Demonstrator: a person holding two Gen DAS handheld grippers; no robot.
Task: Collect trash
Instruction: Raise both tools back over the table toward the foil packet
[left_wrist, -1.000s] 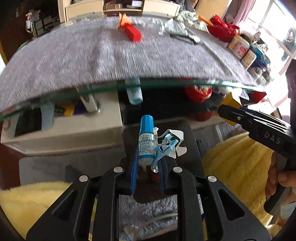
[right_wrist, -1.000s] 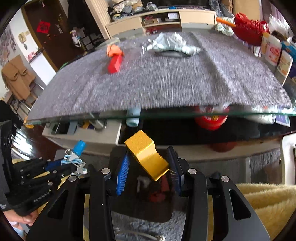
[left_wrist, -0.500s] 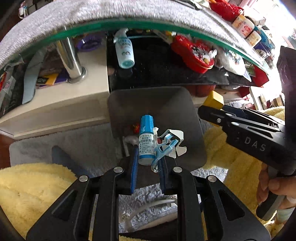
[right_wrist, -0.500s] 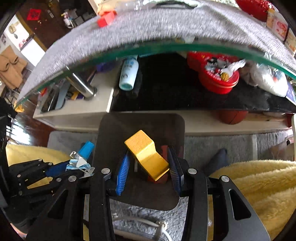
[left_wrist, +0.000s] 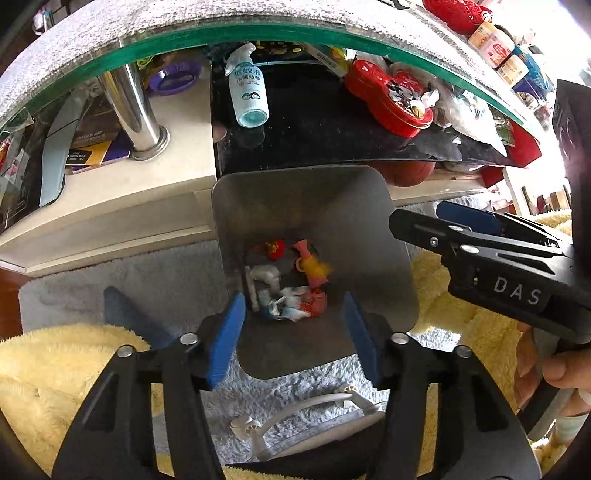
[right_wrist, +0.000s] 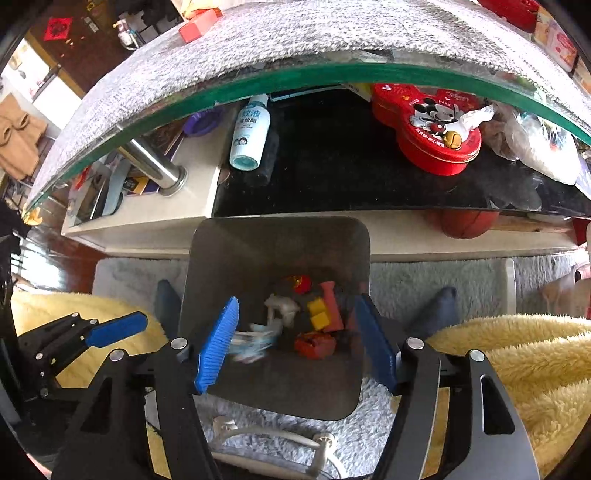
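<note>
A grey metal trash bin (left_wrist: 369, 206) stands on the rug below the glass table; it also shows in the right wrist view (right_wrist: 229, 251). My left gripper (left_wrist: 293, 334) is open and empty above the bin's near rim. My right gripper (right_wrist: 299, 341) is open and empty over the bin too. In the bin lie a yellow block (right_wrist: 318, 314), red pieces (right_wrist: 314, 343), white scraps (left_wrist: 264, 275) and a blurred blue-and-white bottle with plastic wrap (right_wrist: 251, 341), also seen in the left wrist view (left_wrist: 286, 308). A red block (right_wrist: 199, 24) lies on the grey tabletop mat.
The glass table edge (left_wrist: 258, 31) runs overhead. Its lower shelf holds a spray bottle (left_wrist: 247, 92) and a red Mickey tin (right_wrist: 428, 125). A chrome table leg (left_wrist: 136, 110) stands left. Yellow fleece (right_wrist: 509, 354) lies at both sides. A white cable (left_wrist: 295, 406) lies on the rug.
Both grippers opened over the bin. The blue bottle with wrap dropped from the left, the yellow block from the right; both now lie in the bin.
</note>
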